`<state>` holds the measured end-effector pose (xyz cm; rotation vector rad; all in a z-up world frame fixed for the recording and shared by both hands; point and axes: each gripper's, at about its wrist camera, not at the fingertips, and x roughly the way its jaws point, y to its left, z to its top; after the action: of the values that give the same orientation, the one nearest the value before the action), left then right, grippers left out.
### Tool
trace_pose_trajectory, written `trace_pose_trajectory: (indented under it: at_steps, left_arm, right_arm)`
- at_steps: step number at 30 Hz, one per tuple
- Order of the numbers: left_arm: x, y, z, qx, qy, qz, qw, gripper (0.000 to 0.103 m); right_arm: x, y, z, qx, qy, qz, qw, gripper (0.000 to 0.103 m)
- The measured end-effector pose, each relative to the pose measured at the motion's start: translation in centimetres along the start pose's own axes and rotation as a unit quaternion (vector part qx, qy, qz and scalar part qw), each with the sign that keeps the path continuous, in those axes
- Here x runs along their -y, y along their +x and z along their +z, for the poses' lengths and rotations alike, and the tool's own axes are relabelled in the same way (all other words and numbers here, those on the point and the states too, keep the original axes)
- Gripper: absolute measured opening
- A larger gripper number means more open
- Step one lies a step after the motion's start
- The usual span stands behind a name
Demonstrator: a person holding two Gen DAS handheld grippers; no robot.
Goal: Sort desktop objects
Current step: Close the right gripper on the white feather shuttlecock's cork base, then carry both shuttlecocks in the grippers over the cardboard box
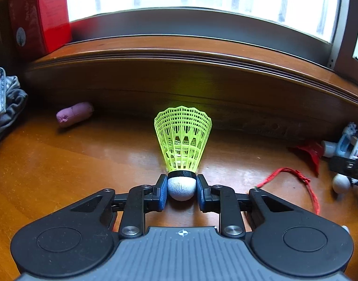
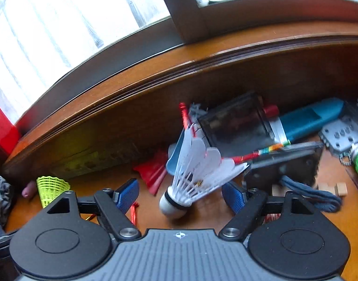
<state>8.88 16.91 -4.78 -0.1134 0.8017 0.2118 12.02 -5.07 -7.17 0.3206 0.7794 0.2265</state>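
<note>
A neon-yellow plastic shuttlecock stands on the brown wooden desk, skirt pointing away from me. My left gripper is shut on its white cork, a blue pad pressed on each side. The same shuttlecock shows at the far left of the right wrist view. A white feather shuttlecock lies tilted on the desk, cork toward me. My right gripper hangs open around it. Its blue pads stand well apart and touch nothing.
A raised wooden sill under the window closes off the back. A pink eraser-like lump, grey cloth and red box lie left. Right: red string, dark box, blue case, blue cord, wooden blocks.
</note>
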Motion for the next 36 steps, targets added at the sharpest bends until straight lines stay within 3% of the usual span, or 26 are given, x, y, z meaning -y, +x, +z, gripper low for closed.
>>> trace_pose_trajectory:
  at_steps: [2, 4, 5, 7, 8, 13, 19, 25, 36]
  left_arm:
    - [0.3, -0.3, -0.2, -0.001, -0.003, -0.009, 1.0, 0.027]
    - [0.5, -0.8, -0.3, 0.0, -0.005, -0.016, 0.9999, 0.027]
    - [0.6, -1.1, -0.4, 0.003, -0.005, -0.021, 0.9998, 0.027]
    - [0.8, -1.9, -0.4, 0.008, -0.006, -0.029, 0.9995, 0.027]
    - [0.9, -2.3, -0.4, 0.012, -0.005, -0.033, 0.9994, 0.027]
    - [1.4, -4.2, -0.6, 0.027, -0.011, -0.055, 0.998, 0.027]
    - [3.1, -6.4, -1.5, 0.035, 0.024, -0.086, 0.9953, 0.027]
    - [4.0, -8.6, -2.1, 0.046, 0.027, -0.115, 0.992, 0.027]
    - [6.9, -12.5, -4.1, 0.06, 0.062, -0.155, 0.9842, 0.027]
  right_arm:
    - [-0.6, 0.2, -0.2, 0.008, -0.018, -0.011, 1.0, 0.08]
    - [-0.9, 0.3, -0.3, 0.013, -0.039, -0.025, 0.999, 0.057]
    - [-0.9, 0.1, -0.3, 0.011, -0.043, -0.023, 0.999, 0.053]
    - [-0.4, -0.5, -0.2, 0.006, -0.042, -0.017, 0.999, 0.032]
    - [-0.2, -1.0, -0.1, 0.008, -0.048, -0.017, 0.999, 0.03]
    - [0.6, -4.1, -0.1, 0.025, -0.083, 0.011, 0.996, 0.028]
    - [2.0, -7.2, -0.3, 0.017, -0.07, 0.052, 0.996, 0.028]
    - [2.9, -9.5, -1.1, 0.005, -0.047, 0.086, 0.995, 0.028]
    - [4.2, -15.3, -2.6, 0.055, -0.041, 0.105, 0.992, 0.028]
